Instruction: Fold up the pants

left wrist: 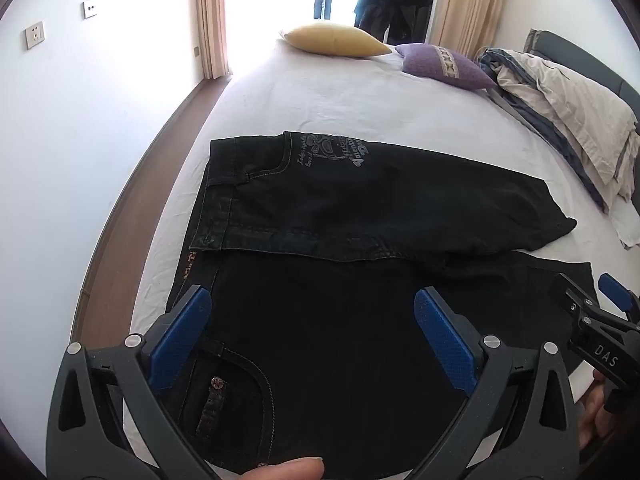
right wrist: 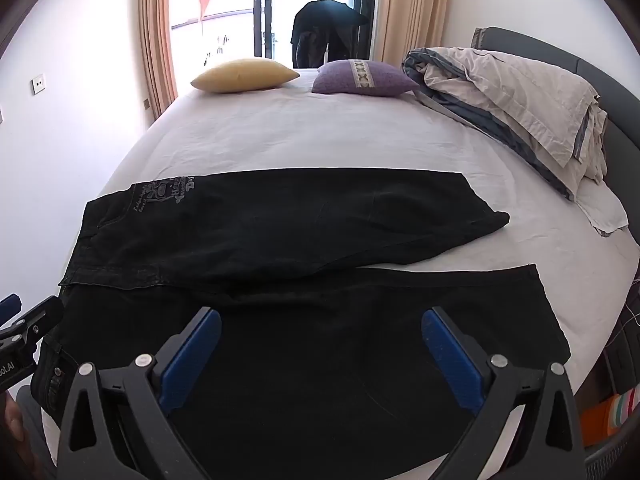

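Black pants [left wrist: 360,208] lie spread on the white bed sheet [left wrist: 340,96], waistband to the left, two short legs running right. The far leg carries a grey print near the waist. My left gripper [left wrist: 312,300] is open, hovering over the near leg by the front pocket [left wrist: 232,396], holding nothing. My right gripper [right wrist: 320,320] is open above the near leg [right wrist: 360,360], empty. The pants also show in the right wrist view [right wrist: 280,224]. The right gripper's tip shows at the right edge of the left wrist view [left wrist: 592,312].
A yellow pillow [right wrist: 244,74] and a purple pillow [right wrist: 364,76] lie at the far side of the bed. A bundled beige and grey duvet [right wrist: 512,100] sits against the headboard on the right. A white wall runs along the left. A balcony door is beyond.
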### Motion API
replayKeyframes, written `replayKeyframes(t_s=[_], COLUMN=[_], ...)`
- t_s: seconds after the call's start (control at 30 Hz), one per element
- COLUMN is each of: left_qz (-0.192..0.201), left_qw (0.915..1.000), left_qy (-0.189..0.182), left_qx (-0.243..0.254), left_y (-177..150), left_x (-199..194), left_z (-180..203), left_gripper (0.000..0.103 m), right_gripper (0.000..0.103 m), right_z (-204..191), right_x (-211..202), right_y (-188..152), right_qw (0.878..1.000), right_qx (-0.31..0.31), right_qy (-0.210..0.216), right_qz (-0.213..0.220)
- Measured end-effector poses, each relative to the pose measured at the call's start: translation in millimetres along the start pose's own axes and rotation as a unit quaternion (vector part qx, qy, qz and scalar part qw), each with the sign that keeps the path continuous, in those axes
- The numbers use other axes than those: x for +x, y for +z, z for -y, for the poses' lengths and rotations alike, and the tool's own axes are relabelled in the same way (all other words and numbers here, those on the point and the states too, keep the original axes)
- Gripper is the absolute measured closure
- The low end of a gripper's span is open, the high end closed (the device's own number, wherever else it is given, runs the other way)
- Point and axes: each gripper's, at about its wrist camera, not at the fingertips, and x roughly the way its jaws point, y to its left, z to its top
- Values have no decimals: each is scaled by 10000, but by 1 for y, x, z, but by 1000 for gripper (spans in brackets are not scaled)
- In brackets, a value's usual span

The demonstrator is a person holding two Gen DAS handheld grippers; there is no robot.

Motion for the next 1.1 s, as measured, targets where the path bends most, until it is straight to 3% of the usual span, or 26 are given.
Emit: replayKeyframes(t_s=[0.87,1.1], left_qz=[-14,-24], left_qw=[10000,10000], left_qy=[85,81], left_qx=[-12,-16], left_y=[-3,-5], left_x=[2,3], left_z=[3,2], left_gripper=[0,0], right_gripper=[0,0], right_z=[-4,1], right_x=[-1,7], right_y=[4,-13], right_qw=[10000,10000], right_qx=[-13,-21], right_qy=[-4,-8], right_qz=[-55,-79])
